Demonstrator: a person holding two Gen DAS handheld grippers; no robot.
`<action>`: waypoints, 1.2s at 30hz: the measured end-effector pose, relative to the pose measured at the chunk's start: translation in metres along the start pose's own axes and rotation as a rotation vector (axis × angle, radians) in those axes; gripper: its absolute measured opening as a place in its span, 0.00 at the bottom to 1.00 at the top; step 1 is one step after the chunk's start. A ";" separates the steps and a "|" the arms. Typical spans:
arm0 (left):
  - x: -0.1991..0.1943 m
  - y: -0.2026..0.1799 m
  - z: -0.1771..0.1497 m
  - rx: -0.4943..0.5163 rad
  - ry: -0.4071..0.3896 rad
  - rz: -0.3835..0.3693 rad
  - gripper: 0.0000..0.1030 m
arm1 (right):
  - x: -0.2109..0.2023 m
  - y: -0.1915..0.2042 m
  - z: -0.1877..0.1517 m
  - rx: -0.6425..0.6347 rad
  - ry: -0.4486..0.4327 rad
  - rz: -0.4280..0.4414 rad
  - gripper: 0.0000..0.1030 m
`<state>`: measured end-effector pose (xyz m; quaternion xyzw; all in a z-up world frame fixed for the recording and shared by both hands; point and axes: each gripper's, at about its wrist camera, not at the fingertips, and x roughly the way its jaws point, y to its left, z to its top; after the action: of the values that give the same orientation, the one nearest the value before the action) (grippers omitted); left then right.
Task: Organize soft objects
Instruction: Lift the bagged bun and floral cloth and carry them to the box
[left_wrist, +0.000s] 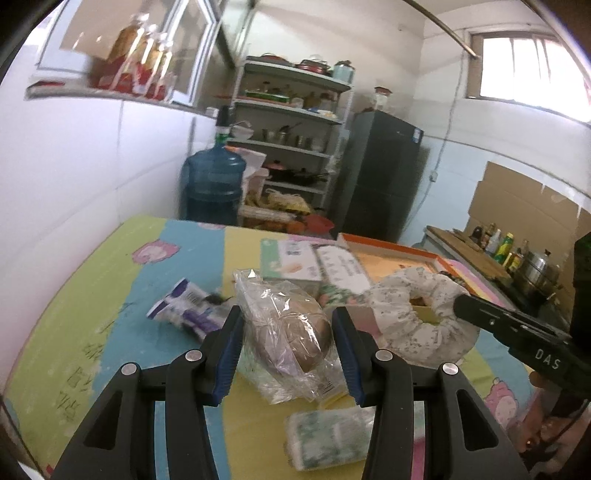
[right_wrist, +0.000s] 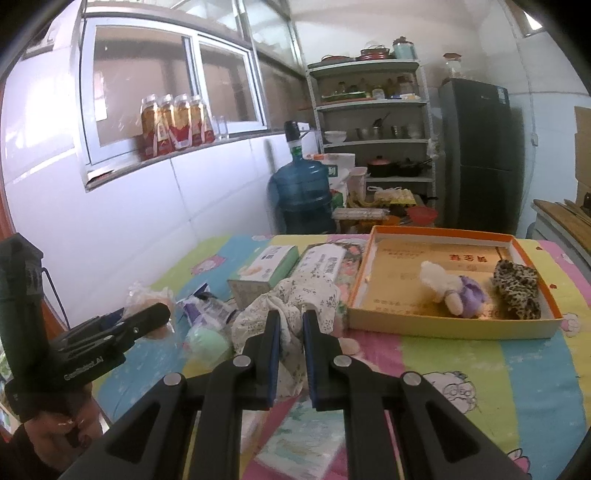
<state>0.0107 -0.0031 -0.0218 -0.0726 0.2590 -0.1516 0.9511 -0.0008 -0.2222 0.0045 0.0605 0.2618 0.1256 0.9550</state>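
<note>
Now right claw (right_wrist: 290, 325) pinching floral cloth (right_wrist: 295, 295)

The left gripper (left_wrist: 288, 325) is matt black plastic with blue pads and bright metal rivets; the right gripper (right_wrist: 290, 326) looks the same. The crinkled clear plastic bag (left_wrist: 284, 332) is glossy and catches the light over something brown and smooth. The white floral cloth ring (left_wrist: 421, 314) is soft, matt, wrinkled fabric. The shallow orange-rimmed cardboard box (right_wrist: 436, 325) has a smooth paper finish. Inside it, the small cream-and-purple plush toy (right_wrist: 448, 291) is fuzzy, and the leopard-print cloth piece (right_wrist: 515, 291) seems velvety, though blur makes this uncertain. The pastel cartoon-printed table cover (right_wrist: 480, 373) looks smooth and slightly shiny.
</note>
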 end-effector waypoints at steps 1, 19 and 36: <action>0.002 -0.004 0.002 0.006 0.002 -0.010 0.48 | -0.002 -0.004 0.001 0.005 -0.004 -0.004 0.12; 0.042 -0.095 0.036 0.102 0.026 -0.167 0.48 | -0.033 -0.084 0.007 0.109 -0.075 -0.101 0.12; 0.128 -0.162 0.056 0.092 0.099 -0.185 0.48 | -0.037 -0.167 0.032 0.166 -0.157 -0.168 0.12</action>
<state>0.1038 -0.1941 0.0006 -0.0451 0.2906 -0.2537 0.9215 0.0193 -0.3941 0.0197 0.1269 0.2000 0.0181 0.9714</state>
